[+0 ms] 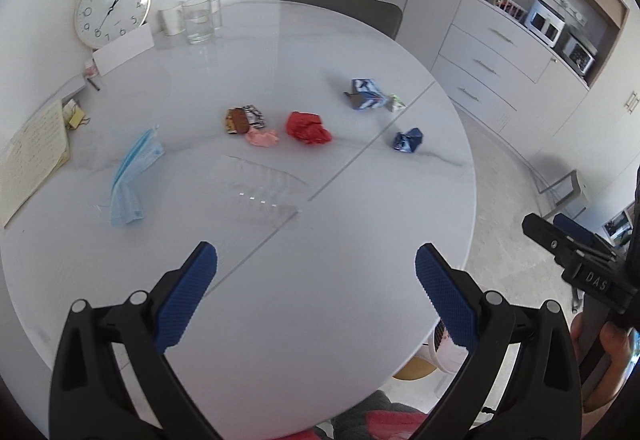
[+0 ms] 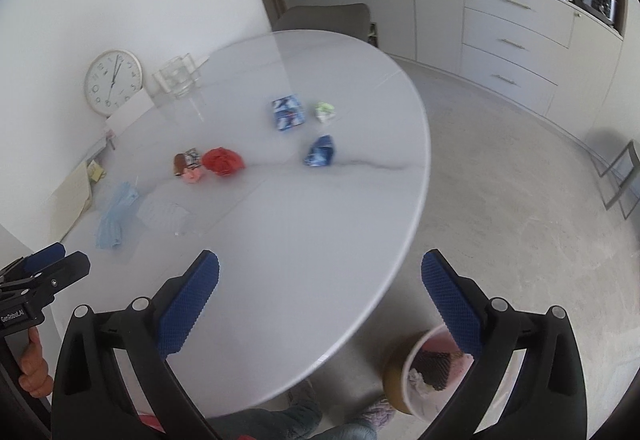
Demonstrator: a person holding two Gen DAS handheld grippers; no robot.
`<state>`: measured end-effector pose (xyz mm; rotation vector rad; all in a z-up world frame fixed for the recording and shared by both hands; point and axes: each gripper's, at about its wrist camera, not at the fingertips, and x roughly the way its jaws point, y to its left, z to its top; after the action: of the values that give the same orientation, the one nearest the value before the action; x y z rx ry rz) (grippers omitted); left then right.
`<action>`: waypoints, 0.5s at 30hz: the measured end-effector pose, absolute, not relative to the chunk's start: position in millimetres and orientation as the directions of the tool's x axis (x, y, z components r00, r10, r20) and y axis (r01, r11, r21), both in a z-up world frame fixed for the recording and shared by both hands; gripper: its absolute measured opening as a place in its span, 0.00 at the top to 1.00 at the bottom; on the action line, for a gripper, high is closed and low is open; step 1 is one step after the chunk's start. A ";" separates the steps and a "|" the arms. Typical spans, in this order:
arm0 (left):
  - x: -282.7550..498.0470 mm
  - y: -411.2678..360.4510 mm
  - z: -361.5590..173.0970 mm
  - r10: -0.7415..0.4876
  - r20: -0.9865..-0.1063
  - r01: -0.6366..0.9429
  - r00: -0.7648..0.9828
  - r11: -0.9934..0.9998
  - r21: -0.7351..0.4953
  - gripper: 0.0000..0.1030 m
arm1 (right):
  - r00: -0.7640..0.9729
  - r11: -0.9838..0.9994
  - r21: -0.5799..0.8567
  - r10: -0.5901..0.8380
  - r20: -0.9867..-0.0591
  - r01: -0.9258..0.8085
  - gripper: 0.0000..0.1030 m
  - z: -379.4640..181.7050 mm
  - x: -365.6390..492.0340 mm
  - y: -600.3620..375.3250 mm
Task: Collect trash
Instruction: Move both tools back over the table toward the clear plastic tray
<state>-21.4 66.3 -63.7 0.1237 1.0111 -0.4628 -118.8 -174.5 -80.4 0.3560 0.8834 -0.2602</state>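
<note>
Two handheld grippers hover above the near edge of a round white table (image 1: 360,39) strewn with trash. The left gripper (image 1: 316,282) has its blue-padded fingers (image 1: 188,296) spread wide with nothing between them, poised over bare tabletop. The right gripper (image 2: 320,286) is likewise spread wide and empty, one finger over the table's rim and the other over the floor beside it.

The trash lies in a loose band across the middle of the table. A crumpled red wrapper (image 1: 308,127) sits near the centre, with a pink scrap (image 1: 262,137) just beside it and a brown snack wrapper (image 1: 237,120) touching a black-and-white wrapper (image 1: 256,115) behind that. Toward the right edge lie a crushed blue-and-white carton (image 1: 366,93), a small green-and-white wad (image 1: 396,103) just beside it, and a crumpled dark blue wrapper (image 1: 408,139) nearer the rim. On the left, a light blue face mask (image 1: 130,179) lies folded, and a clear plastic tray (image 1: 260,187) rests between it and the near edge.

At the back of the table, a round wall clock (image 1: 112,7) leans against the wall behind a white card (image 1: 123,49), next to clear drinking glasses (image 1: 197,19). A sheet of handwritten paper (image 1: 34,159) lies at the far left.

In the right wrist view, a pink-lined waste bin (image 2: 424,376) holding some rubbish stands on the floor just below the table's edge, partly hidden by the right gripper's finger.
</note>
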 end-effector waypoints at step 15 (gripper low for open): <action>46.0 79.6 -106.1 -0.268 -0.886 0.142 0.379 0.963 -0.230 0.07 | 0.573 0.948 0.159 -0.029 -0.819 0.275 0.02 -97.8 -46.3 -167.8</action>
<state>46.0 79.6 -106.1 -0.1229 1.1536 -0.2622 -46.3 -167.8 -97.8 0.2826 0.9468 -0.1809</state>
